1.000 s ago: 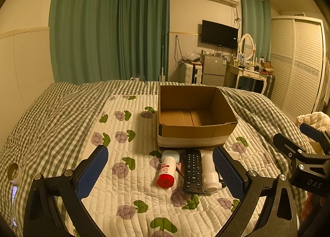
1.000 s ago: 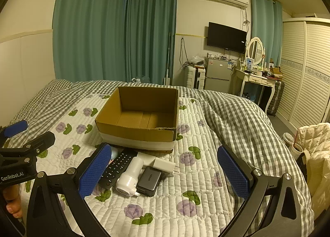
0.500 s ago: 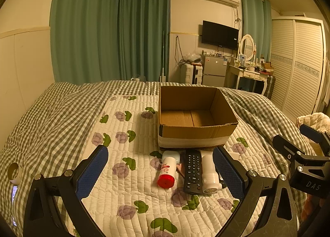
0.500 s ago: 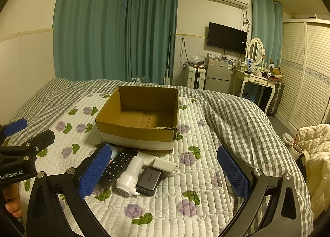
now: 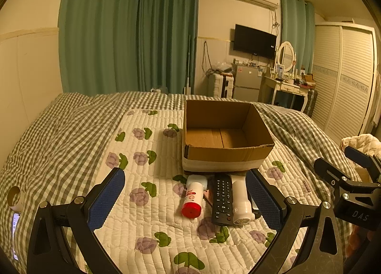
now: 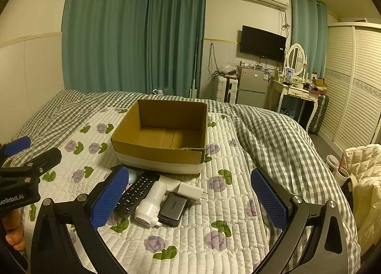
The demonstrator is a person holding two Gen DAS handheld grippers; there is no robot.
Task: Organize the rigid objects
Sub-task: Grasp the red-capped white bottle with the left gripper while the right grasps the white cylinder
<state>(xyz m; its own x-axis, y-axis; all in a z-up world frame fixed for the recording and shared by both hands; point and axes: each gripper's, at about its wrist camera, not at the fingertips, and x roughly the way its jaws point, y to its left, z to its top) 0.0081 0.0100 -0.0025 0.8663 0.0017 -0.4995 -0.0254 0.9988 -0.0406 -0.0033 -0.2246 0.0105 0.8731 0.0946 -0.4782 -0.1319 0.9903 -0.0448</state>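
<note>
Your cardboard box (image 5: 227, 141) sits empty on the bed's floral quilt (image 5: 142, 205), so nothing is sorted yet. Just in front of it lie the red-capped bottle (image 5: 193, 199), the black remote (image 5: 222, 199), a white cylindrical device (image 6: 151, 203), a dark power bank (image 6: 172, 205) and a white charger (image 6: 190, 190), all bunched together. Your left gripper (image 5: 184, 199) and right gripper (image 6: 190, 199) both hover spread wide, holding nothing; every item is left to move.

- A home bedroom
- Bed (image 5: 71, 135) with checked duvet and floral quilt (image 5: 147, 202)
- Green curtains (image 5: 128, 31), louvred wardrobe (image 5: 345, 78), dressing table (image 6: 297, 93), wall television (image 6: 263, 40)
</note>
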